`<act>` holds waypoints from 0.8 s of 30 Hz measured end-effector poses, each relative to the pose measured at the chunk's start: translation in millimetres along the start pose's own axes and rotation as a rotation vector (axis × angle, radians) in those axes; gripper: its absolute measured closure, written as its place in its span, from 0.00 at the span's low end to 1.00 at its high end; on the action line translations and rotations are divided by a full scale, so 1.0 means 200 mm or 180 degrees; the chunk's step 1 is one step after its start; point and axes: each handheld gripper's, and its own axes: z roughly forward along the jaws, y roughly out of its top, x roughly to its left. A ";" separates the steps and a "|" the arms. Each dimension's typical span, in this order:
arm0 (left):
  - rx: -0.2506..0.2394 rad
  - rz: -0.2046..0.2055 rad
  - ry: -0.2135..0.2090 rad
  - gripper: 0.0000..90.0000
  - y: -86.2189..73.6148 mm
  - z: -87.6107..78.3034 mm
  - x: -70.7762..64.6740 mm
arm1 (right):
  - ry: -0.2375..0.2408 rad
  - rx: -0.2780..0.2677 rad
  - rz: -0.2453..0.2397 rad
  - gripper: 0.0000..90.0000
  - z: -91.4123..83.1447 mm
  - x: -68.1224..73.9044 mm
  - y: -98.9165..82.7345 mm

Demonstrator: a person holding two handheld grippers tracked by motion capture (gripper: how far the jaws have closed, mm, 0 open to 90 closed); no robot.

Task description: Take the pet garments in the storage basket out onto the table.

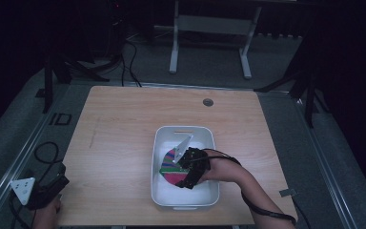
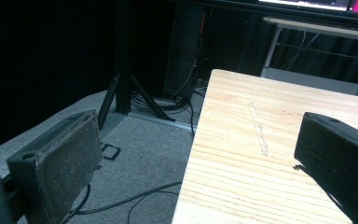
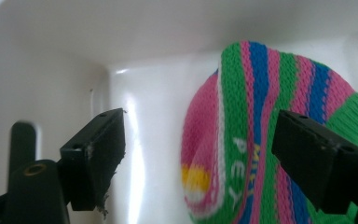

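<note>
L gripper (image 1: 52,188) sits at near-left table corner, jaws wide apart, nothing between. Wood-grain table (image 1: 124,119), grey carpet, dark room w/ cables and stands beyond. R gripper (image 3: 198,154) down in white plastic tub (image 1: 162,143), jaws wide, holding nothing, over striped knit sock (image 3: 256,140): pink/green/blue, partly cut off; lettering hard to read.
</note>
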 end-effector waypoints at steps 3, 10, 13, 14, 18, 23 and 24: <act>0.0000 0.0002 -0.0005 0.01 0.00 0.00 0.00 | 0.0011 0.0080 -0.0017 0.19 0.04 -0.01 0.03; 0.0000 -0.0013 -0.0014 0.01 0.00 0.00 0.00 | -0.0052 0.0272 -0.0019 0.23 0.13 -0.04 0.08; -0.0003 -0.0017 -0.0012 0.01 0.00 0.00 0.00 | -0.0089 0.0365 -0.0001 0.24 0.17 -0.04 0.09; -0.0004 -0.0019 -0.0012 0.01 0.00 0.00 0.00 | -0.0105 0.0384 -0.0012 0.24 0.19 -0.04 0.09; -0.0003 -0.0018 -0.0012 0.01 0.00 0.00 0.00 | -0.0207 0.0497 -0.0051 0.27 0.23 -0.04 0.09; -0.0001 -0.0014 -0.0013 0.01 0.00 0.00 0.00 | -0.0407 0.0613 -0.0110 0.41 0.27 -0.02 0.08; -0.0001 -0.0013 -0.0014 0.01 0.00 0.00 0.00 | -0.0463 0.0632 -0.0145 0.43 0.28 -0.01 0.08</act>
